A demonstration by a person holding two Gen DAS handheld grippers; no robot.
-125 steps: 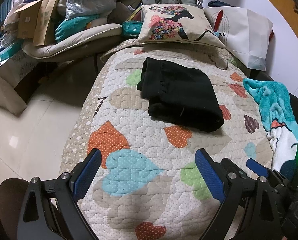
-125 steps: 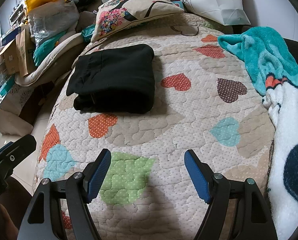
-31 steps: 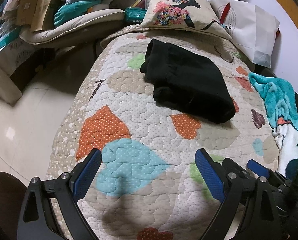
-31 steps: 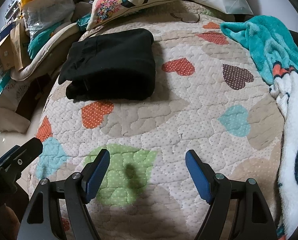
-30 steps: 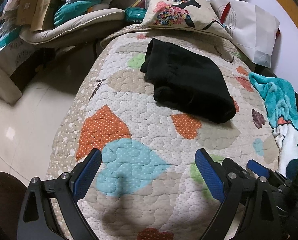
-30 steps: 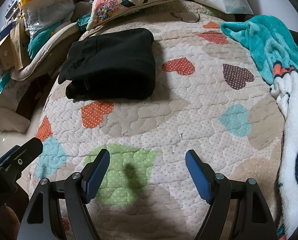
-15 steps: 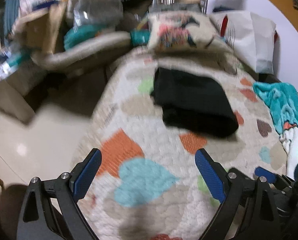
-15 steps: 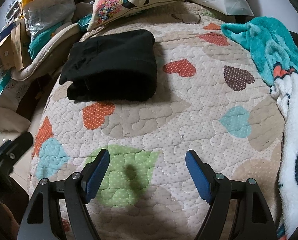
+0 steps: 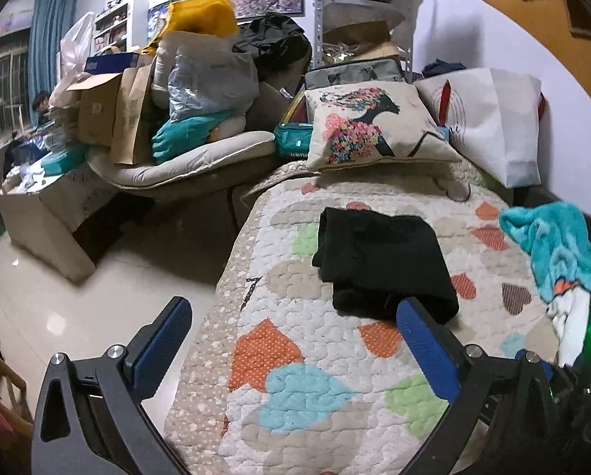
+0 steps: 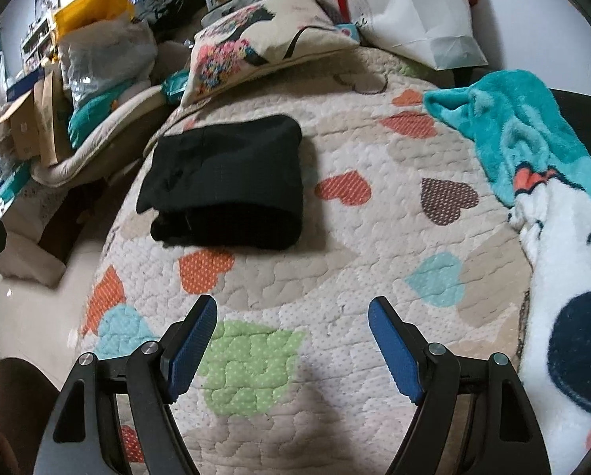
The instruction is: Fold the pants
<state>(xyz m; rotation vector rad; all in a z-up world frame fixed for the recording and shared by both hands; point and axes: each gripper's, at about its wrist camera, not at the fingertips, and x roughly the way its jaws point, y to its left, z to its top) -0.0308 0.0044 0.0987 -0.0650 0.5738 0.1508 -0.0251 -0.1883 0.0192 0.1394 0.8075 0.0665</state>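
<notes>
The black pants (image 9: 382, 261) lie folded into a thick rectangle on the heart-patterned quilt (image 9: 303, 380), and the right wrist view shows the same pants (image 10: 232, 182) toward the quilt's left side. My left gripper (image 9: 291, 316) hangs well short of them over the quilt's near left edge, its jaws opening with nothing between them. My right gripper (image 10: 293, 312) is open and empty above a green heart, also apart from the pants.
A printed cushion (image 9: 374, 122) and a white paper bag (image 9: 501, 122) stand at the quilt's far end. A teal and white blanket (image 10: 541, 182) lies along the right side. Left of the bed is tiled floor (image 9: 58, 301), then a lounger piled with boxes and bags (image 9: 168, 95).
Both grippers have risen and drawn back from the quilt. The left wrist view has tilted up, so more of the room shows, and its jaws stand wider. The pants have not moved.
</notes>
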